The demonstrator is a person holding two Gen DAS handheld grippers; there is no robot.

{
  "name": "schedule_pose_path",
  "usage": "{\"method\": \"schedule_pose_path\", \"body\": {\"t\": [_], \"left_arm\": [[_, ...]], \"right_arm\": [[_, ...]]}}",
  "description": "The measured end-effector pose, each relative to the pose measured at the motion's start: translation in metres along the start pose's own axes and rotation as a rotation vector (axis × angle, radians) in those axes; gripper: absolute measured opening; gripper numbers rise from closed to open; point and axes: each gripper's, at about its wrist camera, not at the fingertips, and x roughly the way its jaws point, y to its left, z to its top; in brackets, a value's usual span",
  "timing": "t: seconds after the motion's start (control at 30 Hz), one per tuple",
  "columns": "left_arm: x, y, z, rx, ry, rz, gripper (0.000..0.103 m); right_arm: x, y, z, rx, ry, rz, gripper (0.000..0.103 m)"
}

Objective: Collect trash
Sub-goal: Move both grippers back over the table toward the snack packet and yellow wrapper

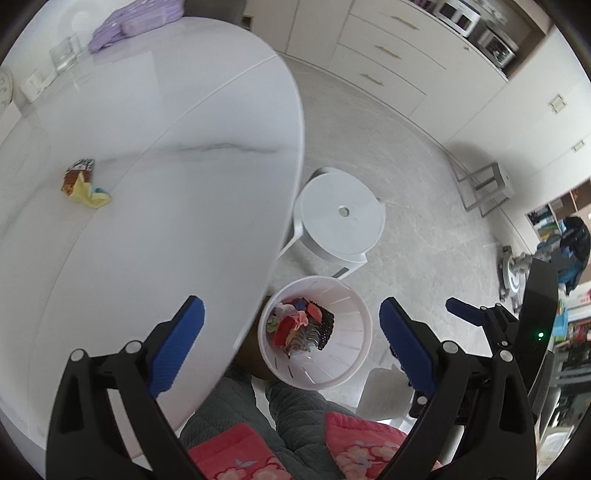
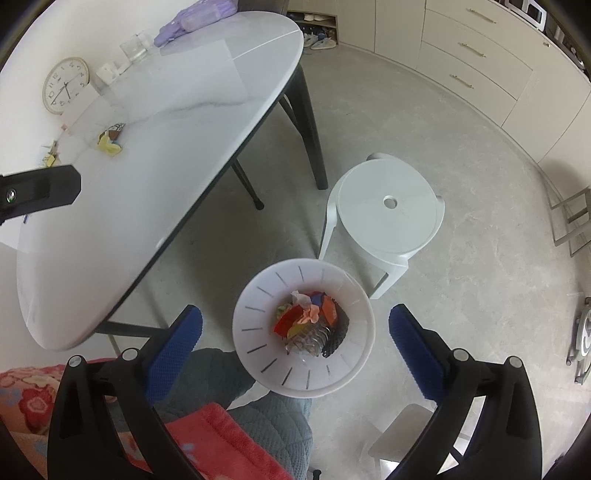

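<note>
Blue-padded black fingers fill the bottom of both wrist views: the left gripper [image 1: 291,341] and the right gripper [image 2: 295,345] each stand spread wide with nothing between the pads, both hanging over the floor beside the table.

Largest in view is the oval white marble-look table [image 2: 207,122], its far end cluttered with a folded lilac cloth [image 2: 192,18], clear glasses [image 2: 135,48] and a round cream wall clock [image 2: 65,85] lying flat. Next comes the round white plastic stool [image 2: 388,218] on the grey floor, then the white slotted plastic waste bin [image 2: 258,321] just beside the table's near edge, already holding a heap of coloured wrappers and a dark mesh scrap.

What is left to collect appears to be the small crumpled yellow-and-brown snack wrapper [image 1: 84,184], lying alone on the tabletop well apart from the bin. It sits to the left, so the left gripper looks the better choice. Come down on it from above with the jaws kept wide, straddle the bulkier crumpled yellow part, and pinch low so the thin foil does not slide away on the glossy top. Lift clear of the table edge before swinging over the bin's mouth, and release only when centred above it.
</note>
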Motion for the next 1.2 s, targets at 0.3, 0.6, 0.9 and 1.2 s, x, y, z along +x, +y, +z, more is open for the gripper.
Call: {"method": "schedule_pose_path", "body": {"t": [0.3,0.6,0.9,1.2], "left_arm": [[-0.007,0.077,0.018,-0.136,-0.021,0.061,0.091],[-0.016,0.192,0.024,-0.324,-0.034,0.154,0.091],[-0.012,0.278,0.022,-0.433,-0.003,0.191,0.091],[0.001,0.32,0.034,-0.473,0.004,0.157,0.091]], "right_arm": [[0.015,0.047,0.048,-0.07,-0.006,0.029,0.1],[0.045,0.135,0.119,-0.213,-0.004,0.091,0.1],[0.1,0.239,0.189,-0.378,0.019,0.148,0.1],[0.138,0.302,0.216,-0.489,0.024,0.171,0.1]]}}
